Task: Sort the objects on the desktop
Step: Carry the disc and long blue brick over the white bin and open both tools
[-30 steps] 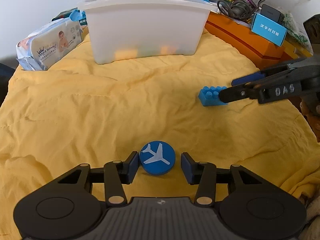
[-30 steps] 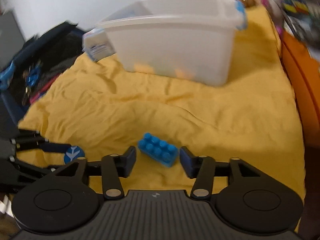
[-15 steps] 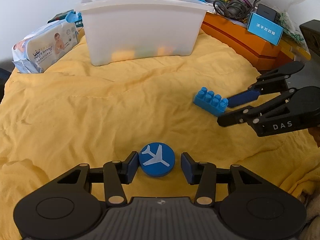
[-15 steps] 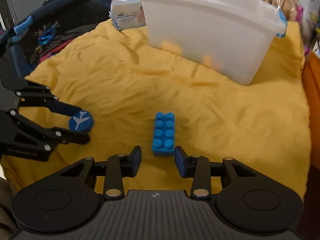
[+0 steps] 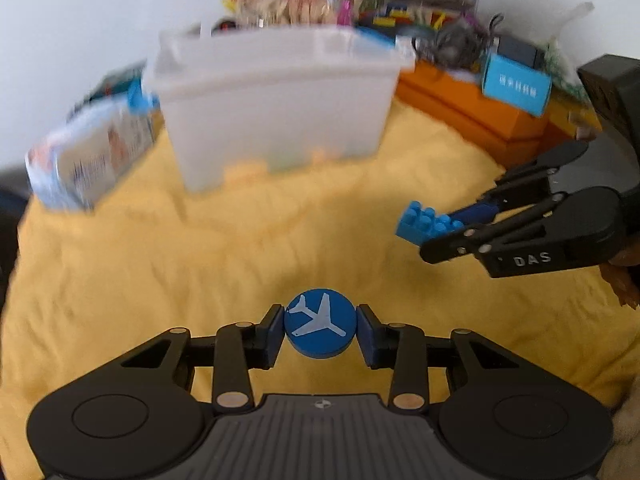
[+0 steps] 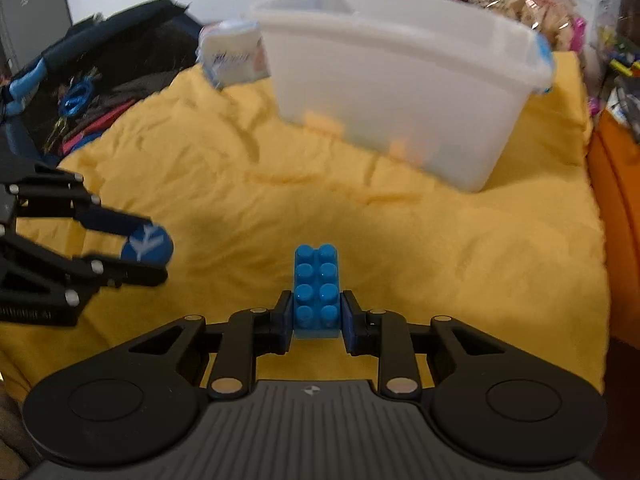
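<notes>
My left gripper (image 5: 320, 330) is shut on a round blue disc with a white airplane (image 5: 320, 328) and holds it above the yellow cloth (image 5: 200, 264). My right gripper (image 6: 316, 318) is shut on a blue toy brick (image 6: 316, 288), studs up, also lifted off the cloth. Each gripper shows in the other's view: the right one with the brick (image 5: 428, 224) at the right, the left one with the disc (image 6: 147, 245) at the left. A white translucent plastic bin (image 5: 276, 108) stands at the back of the cloth, with blurry orange shapes showing through its wall.
A pack of baby wipes (image 5: 88, 156) leans left of the bin. An orange box (image 5: 472, 116) with a blue carton (image 5: 516, 88) and cables lies at the right. A dark bag with clutter (image 6: 80, 92) sits off the cloth's left edge.
Both grippers closed: the left on the airplane disc, the right on the blue brick. Both objects have been lifted off the cloth, and the views are blurred by motion.
</notes>
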### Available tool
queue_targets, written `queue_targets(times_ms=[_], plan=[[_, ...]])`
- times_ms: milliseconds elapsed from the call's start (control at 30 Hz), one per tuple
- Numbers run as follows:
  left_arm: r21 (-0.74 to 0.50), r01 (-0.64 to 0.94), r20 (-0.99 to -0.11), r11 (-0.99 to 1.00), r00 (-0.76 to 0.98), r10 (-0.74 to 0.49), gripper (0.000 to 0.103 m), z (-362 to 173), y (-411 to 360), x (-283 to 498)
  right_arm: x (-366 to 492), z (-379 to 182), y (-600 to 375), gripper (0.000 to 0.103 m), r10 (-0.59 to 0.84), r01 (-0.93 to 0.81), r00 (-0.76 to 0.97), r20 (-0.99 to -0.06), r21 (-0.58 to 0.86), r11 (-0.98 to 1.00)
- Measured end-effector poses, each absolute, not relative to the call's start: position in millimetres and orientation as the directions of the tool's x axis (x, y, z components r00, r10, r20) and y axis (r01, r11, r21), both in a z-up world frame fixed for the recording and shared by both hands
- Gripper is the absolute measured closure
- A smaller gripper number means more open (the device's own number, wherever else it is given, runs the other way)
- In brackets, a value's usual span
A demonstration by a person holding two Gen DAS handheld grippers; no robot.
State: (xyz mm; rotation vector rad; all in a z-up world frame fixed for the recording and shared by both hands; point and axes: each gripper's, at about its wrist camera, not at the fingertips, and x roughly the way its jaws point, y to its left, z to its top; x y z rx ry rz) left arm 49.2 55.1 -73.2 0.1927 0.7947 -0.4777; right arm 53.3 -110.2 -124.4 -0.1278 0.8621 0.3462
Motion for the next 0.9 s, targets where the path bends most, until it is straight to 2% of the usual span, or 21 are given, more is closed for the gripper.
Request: queue_targets(times_ms=[200,300,433,700,733,767,800,867,900], plan=[[0.082,0.506,-0.601,0.859,0.712,-0.362,0.061,-10.1,47.0,92.7,78.9,-59.2,-123.2,0.076,0.220,-0.309,0.738,-0.638,-0.030,0.951],[0.068,0.486,-0.540,0.871,0.752,-0.378,0.061,21.1,46.7,124.2,102.4,-35.2,-130.9,0.076,0.190,-0.268,0.788,-0.585,-0.048,0.962],[0.109,0.452,-0.484,0.885,0.802,-0.350,0.061,45.8,40.4,161.7,133.8,-17.0,-137.8,0.076,0.145,-0.218,0.819,-0.555,-0.067,0.974],[0.077,0.380,-0.553,0.922,0.785,-0.277,0.061,10.0,38.5,236.5,189.1,-31.6,-147.0,0.075,0.085,-0.164,0.795,-0.600,-0.078,0.983],[0.080,0.371,-0.570,0.925,0.779,-0.263,0.061,3.0,35.5,244.1,193.8,-38.0,-146.8,0.065,0.064,-0.148,0.790,-0.610,-0.089,0.985],[0.078,0.367,-0.588,0.927,0.768,-0.255,0.060,-1.9,33.2,248.3,198.5,-45.0,-146.3,0.048,0.047,-0.137,0.777,-0.628,-0.096,0.986],[0.068,0.375,-0.597,0.925,0.758,-0.263,0.056,-4.0,31.2,249.6,199.9,-49.4,-146.6,0.047,0.050,-0.138,0.774,-0.632,-0.090,0.986],[0.072,0.397,-0.585,0.915,0.760,-0.284,0.039,-3.4,31.3,242.6,195.4,-48.9,-146.4,0.046,0.063,-0.142,0.785,-0.616,-0.080,0.987],[0.088,0.392,-0.575,0.916,0.770,-0.275,0.027,-2.9,30.9,239.0,193.4,-47.5,-145.7,0.044,0.061,-0.142,0.788,-0.612,-0.085,0.986]])
